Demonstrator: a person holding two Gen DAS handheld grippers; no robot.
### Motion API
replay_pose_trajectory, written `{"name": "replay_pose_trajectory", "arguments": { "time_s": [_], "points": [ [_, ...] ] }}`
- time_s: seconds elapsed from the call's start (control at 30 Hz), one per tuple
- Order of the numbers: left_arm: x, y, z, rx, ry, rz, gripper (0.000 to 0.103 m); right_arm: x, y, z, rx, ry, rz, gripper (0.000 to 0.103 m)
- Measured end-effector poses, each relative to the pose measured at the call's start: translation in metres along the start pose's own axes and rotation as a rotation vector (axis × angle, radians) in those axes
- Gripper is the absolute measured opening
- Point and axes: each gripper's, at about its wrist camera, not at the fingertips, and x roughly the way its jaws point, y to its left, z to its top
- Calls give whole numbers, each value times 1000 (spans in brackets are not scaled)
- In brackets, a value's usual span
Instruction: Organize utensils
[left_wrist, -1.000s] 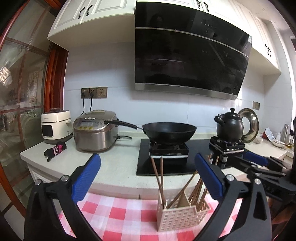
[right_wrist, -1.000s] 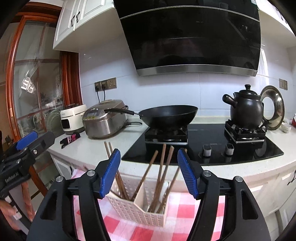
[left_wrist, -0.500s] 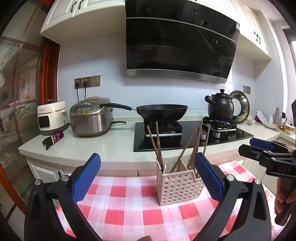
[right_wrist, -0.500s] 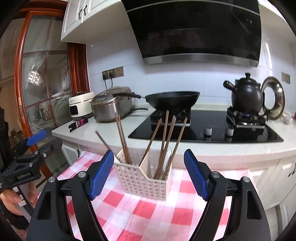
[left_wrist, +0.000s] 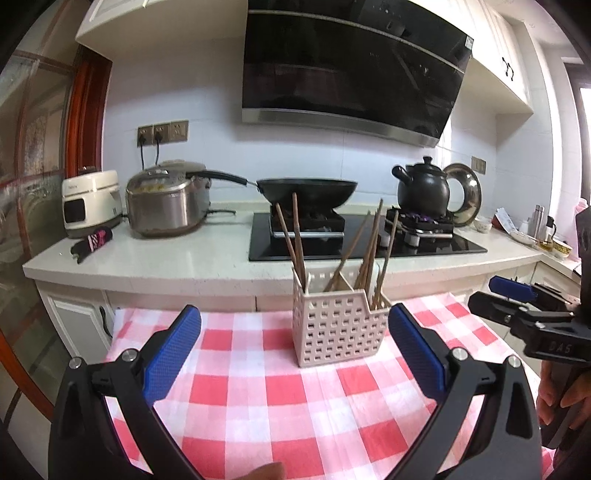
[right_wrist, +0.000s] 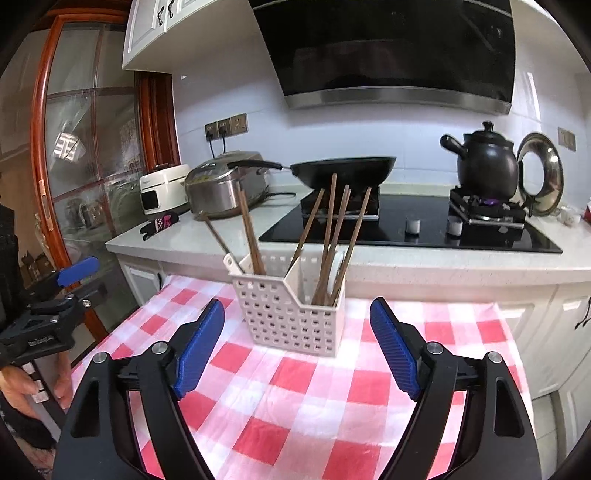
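From each wrist we look forward, slightly downward, close over the checkered surface (left_wrist: 258, 387); both views share the white basket (left_wrist: 338, 328) (right_wrist: 291, 317).

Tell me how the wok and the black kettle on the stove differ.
The wok is wide, shallow and open on top; the kettle is round, tall and closed with a knobbed lid. The wok has one long straight handle pointing toward the rice cooker; the kettle has a short spout on that side. The wok sits on the left burner, the kettle on the right. Both are black and rest on the same stove.
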Motion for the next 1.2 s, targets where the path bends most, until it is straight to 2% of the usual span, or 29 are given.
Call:
{"name": "replay_pose_trajectory", "arguments": {
  "time_s": [0.3, 0.53, 1.2],
  "points": [
    [9, -8, -17, 36, 43, -36, 98, 3, -7, -9, -5, 18, 28, 77],
    [11, -7, -21, 18, 52, -65, 98, 9, -8, -16, -14, 29, 52, 78],
    [18, -11, -28, 37, 55, -4, 98, 12, -3, -21, -39, 35, 4, 81]
  ]
}}
